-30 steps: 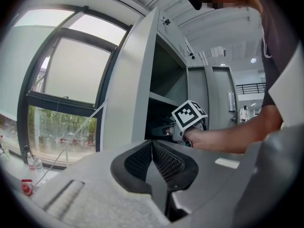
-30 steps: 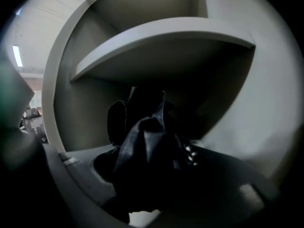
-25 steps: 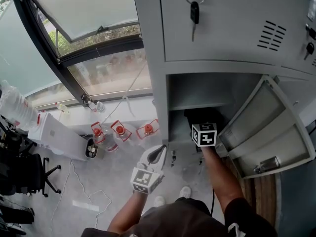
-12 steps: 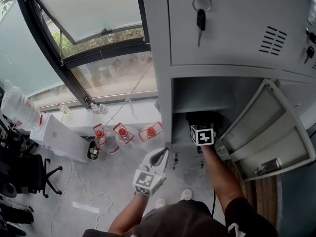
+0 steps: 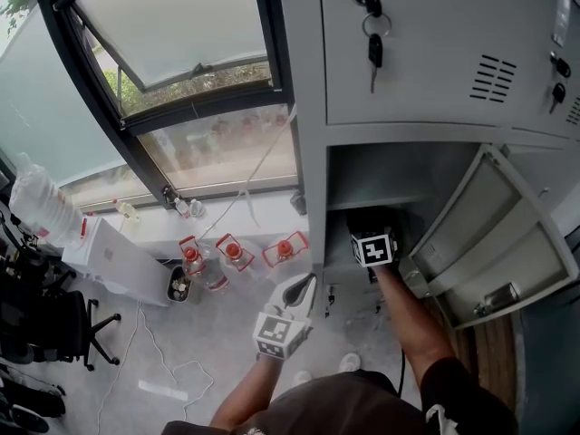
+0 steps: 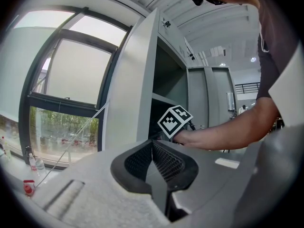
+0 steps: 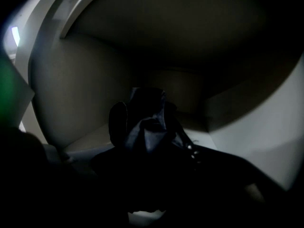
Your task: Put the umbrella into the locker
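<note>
Head view: a person stands before a grey locker (image 5: 313,179). Its lower door (image 5: 489,234) is swung open to the right, and the person's right forearm reaches into the open compartment.
Right gripper (image 5: 370,227): inside the lower compartment, pointing inward and tilted down, with its marker cube just at the opening.
Right jaws: spread, and they have just been opening. The umbrella sits between them, but the right gripper view is too dark to show whether the pads press on its fabric.
Umbrella (image 7: 147,122): dark and folded, its fabric bunched. It is inside the compartment, low over the pale floor with the back wall behind it. Whether it rests on that floor cannot be told.
Left gripper (image 5: 302,290): outside the locker, held level, just left of the open compartment.
Left jaws: pressed together, with nothing between them.
Left gripper view: past the closed jaws, the right forearm and its marker cube enter the locker.
Keys (image 5: 373,48): hang from the lock of the closed upper door.
Window (image 5: 181,71): left of the locker, with one pane tilted open.
Bottles (image 5: 234,252): red-capped, grouped on the floor below the window.
</note>
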`<state>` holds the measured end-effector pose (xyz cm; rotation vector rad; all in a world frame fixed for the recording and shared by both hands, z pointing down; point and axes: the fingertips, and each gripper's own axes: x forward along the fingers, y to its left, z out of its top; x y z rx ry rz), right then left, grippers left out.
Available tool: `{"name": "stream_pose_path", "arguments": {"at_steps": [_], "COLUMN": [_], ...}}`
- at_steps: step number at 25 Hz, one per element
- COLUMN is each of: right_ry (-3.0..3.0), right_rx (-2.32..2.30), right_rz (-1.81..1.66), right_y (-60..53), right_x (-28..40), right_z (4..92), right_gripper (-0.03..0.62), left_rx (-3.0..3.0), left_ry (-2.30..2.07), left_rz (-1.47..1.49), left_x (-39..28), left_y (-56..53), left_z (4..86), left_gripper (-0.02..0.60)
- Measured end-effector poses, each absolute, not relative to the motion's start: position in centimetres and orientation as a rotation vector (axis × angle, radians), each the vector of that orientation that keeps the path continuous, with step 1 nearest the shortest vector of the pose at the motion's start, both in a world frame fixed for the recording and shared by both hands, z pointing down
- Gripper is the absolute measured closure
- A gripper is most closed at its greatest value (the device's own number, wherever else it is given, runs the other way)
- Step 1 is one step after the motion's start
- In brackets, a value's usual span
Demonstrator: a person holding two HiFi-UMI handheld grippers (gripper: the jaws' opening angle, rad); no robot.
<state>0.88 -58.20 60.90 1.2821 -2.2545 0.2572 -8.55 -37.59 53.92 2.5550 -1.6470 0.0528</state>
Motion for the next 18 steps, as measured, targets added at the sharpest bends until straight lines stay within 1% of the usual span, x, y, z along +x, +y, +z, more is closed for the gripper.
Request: {"name": "stream_pose_path", "arguments": {"at_steps": [11, 18], "right_ry": [-2.321, -2.366], "right_rx": [1.258, 1.291], "right_rz": [0.237, 0.135], "right_y": [-55.8, -51.9], "right_x": [1.4, 2.9], "right_z": [58.7, 55.1], "right_gripper": [0.203, 0.201], "left_rx": [2.584, 2.623], "left_ry": [-1.629, -1.578], "left_rz": [0.048, 0.025], "left_x": [-9.3, -8.3], "left_y": [-36.9, -36.7], "left_z": [52.9, 52.3], "left_gripper": [0.577, 0.577]}}
